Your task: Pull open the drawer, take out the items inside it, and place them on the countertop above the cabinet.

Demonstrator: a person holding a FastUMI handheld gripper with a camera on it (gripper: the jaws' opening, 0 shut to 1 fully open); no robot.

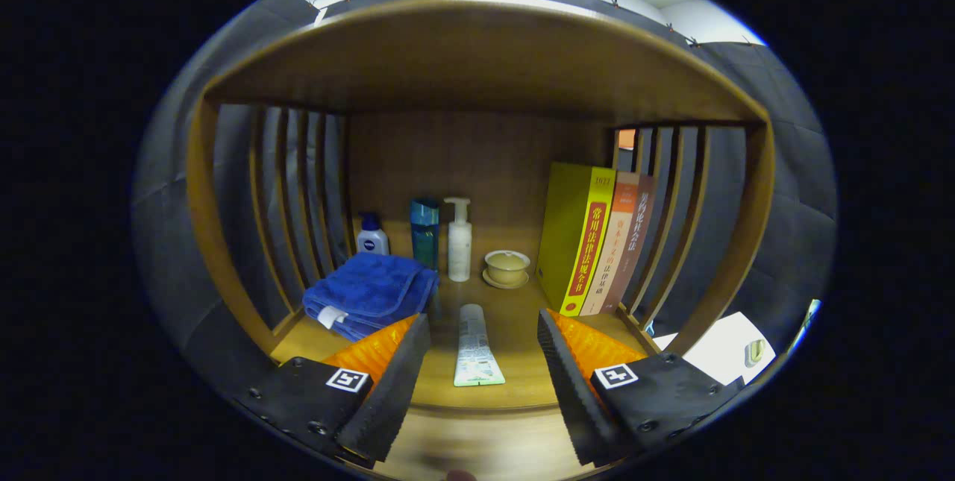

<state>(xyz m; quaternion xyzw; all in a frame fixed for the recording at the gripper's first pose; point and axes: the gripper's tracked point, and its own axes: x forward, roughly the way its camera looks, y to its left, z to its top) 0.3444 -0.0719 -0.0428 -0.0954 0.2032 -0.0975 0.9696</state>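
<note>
The claw point(477, 362) stands wide open and holds nothing, its fingers point(392, 384) spread to either side of a white tube point(475, 347) that lies flat on the wooden worktop point(515, 317), cap end towards the claw. The tube sits between the fingers without touching either, so it looks already set down.

The drawer itself and anything left in it lie below what can be seen here, so how much of the task remains cannot be judged.

The risks come from the crowding on the worktop. A folded blue towel point(371, 293) lies just beside the left finger, which could snag or drag it as the claw backs away. If the claw dips as it retreats, a finger could catch the tube and roll it off the front edge. Further in stand a white pump bottle point(459, 240), a teal bottle point(424, 231), a small blue-capped bottle point(371, 235), a lidded cup on a saucer point(506, 268) and a row of upright books point(589, 246); the next item pushed in too deep could topple the bottles.
</note>
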